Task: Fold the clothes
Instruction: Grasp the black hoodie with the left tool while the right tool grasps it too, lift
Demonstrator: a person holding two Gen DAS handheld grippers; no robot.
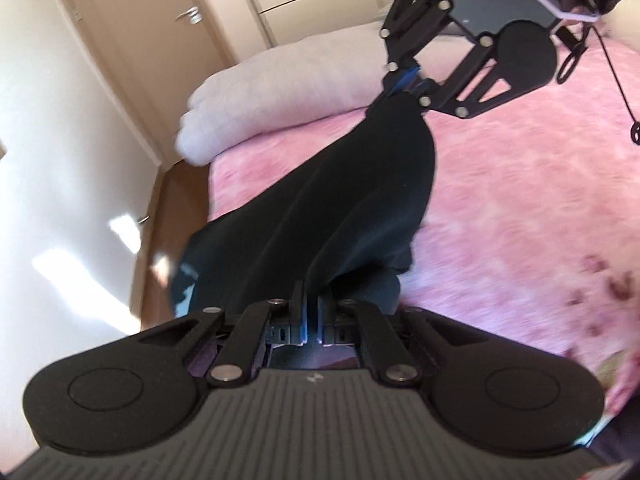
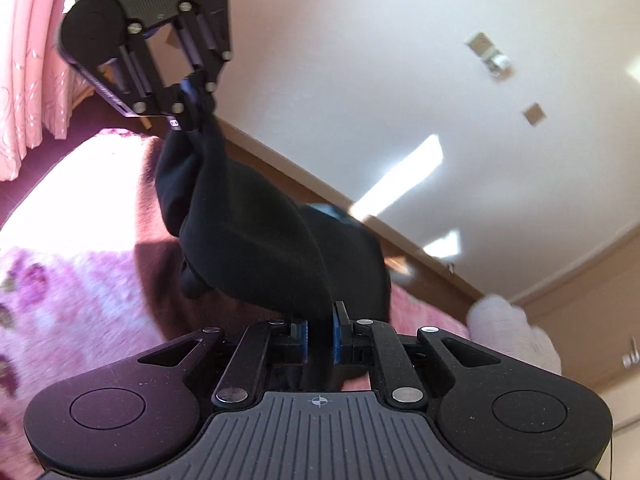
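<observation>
A black garment (image 1: 340, 200) hangs stretched between both grippers above a pink fluffy bed cover (image 1: 520, 184). My left gripper (image 1: 310, 308) is shut on one edge of the cloth at the bottom of the left wrist view. The right gripper (image 1: 404, 84) pinches the far end at the upper right there. In the right wrist view my right gripper (image 2: 320, 328) is shut on a fold of the black garment (image 2: 260, 240), which sags in loose folds toward the left gripper (image 2: 192, 96) at the upper left. The garment's lower part is hidden behind its own folds.
A white pillow or rolled blanket (image 1: 272, 96) lies at the bed's far edge. Cream wardrobe doors with metal handles (image 1: 192, 16) stand behind it. A strip of wooden floor (image 1: 176, 216) runs between bed and wall. Pink curtains (image 2: 28, 80) hang at the left.
</observation>
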